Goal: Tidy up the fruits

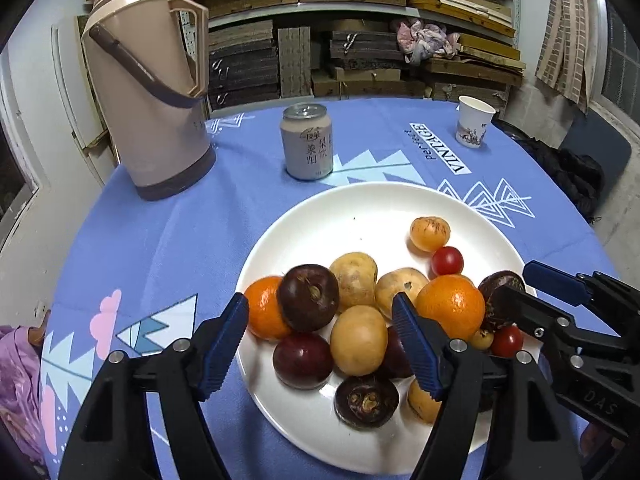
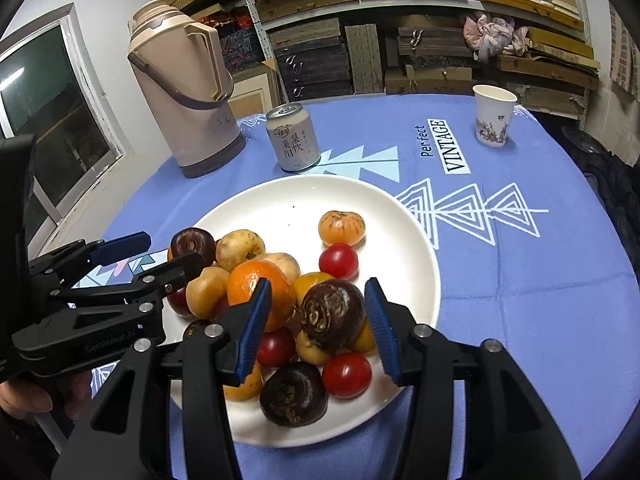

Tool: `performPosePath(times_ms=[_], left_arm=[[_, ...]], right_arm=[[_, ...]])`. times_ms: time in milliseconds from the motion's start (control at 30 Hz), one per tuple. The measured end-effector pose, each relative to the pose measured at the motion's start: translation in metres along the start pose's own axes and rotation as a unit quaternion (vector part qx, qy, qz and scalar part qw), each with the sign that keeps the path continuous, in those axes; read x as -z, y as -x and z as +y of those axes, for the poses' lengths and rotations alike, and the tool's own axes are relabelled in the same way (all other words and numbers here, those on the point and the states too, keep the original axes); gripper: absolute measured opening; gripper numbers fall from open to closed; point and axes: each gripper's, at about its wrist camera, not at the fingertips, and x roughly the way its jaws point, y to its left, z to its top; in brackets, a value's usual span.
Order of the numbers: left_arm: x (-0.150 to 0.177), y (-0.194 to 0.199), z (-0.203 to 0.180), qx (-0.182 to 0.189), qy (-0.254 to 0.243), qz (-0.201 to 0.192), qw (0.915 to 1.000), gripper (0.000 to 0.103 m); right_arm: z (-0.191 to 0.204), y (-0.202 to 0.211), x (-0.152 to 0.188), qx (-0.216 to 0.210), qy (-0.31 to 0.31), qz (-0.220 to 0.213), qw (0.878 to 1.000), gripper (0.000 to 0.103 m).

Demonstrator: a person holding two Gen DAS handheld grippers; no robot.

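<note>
Over a white plate (image 1: 360, 204) heaped with mixed fruit on a blue tablecloth (image 2: 540, 280), we hold both tools low; the left gripper (image 1: 320, 344) stands wide open and empty above the dark plums and yellow fruits at the plate's near-left side; the right gripper (image 2: 318, 324) is also open, its blue pads flanking a dark, scuffed round fruit (image 2: 332, 314) without visibly touching it; all the fruit sits on the plate, oranges (image 1: 450, 306), cherry tomatoes (image 2: 338, 261) and yellow ones jumbled together, one small orange (image 2: 341, 227) apart; we judge a grasp of the dark fruit is at hand, calling for a gentle close; whether sorting is early or late, we cannot tell; the pile's underside stays hidden.
</note>
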Motion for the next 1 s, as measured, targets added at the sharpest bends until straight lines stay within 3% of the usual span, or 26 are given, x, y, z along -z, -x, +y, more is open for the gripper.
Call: performPosePath(times_ms=[67,200,300,733,833,900,1000], left_arm=[[0.002,0.002,0.001,-0.002,0.004,0.004,1.0000,0.084],[0.006,0.008,0.002,-0.014,0.007,0.008,0.9998,0.086],[0.013,0.017,0.002,-0.024,0.009,0.005,0.9997,0.098],[0.056,0.072,0.014,-0.024,0.035,-0.009,0.9991,0.099],[0.069,0.088,0.015,-0.037,0.028,-0.013,0.9988,0.099],[0.076,0.096,0.016,-0.036,0.029,-0.014,0.9988,0.099],[0.086,0.106,0.020,-0.019,0.039,-0.012,0.9990,0.099]], right_arm=[[0.001,0.007,0.003,-0.001,-0.001,-0.005,1.000,0.050],[0.007,0.025,0.010,0.002,0.006,-0.018,1.000,0.053],[0.013,0.041,0.017,0.010,0.016,-0.028,0.999,0.057],[0.033,0.085,0.072,0.036,0.039,-0.030,0.998,0.066],[0.039,0.093,0.084,0.046,0.045,-0.027,0.998,0.075],[0.044,0.098,0.089,0.056,0.051,-0.027,0.997,0.091],[0.053,0.106,0.098,0.059,0.065,-0.028,0.996,0.098]])
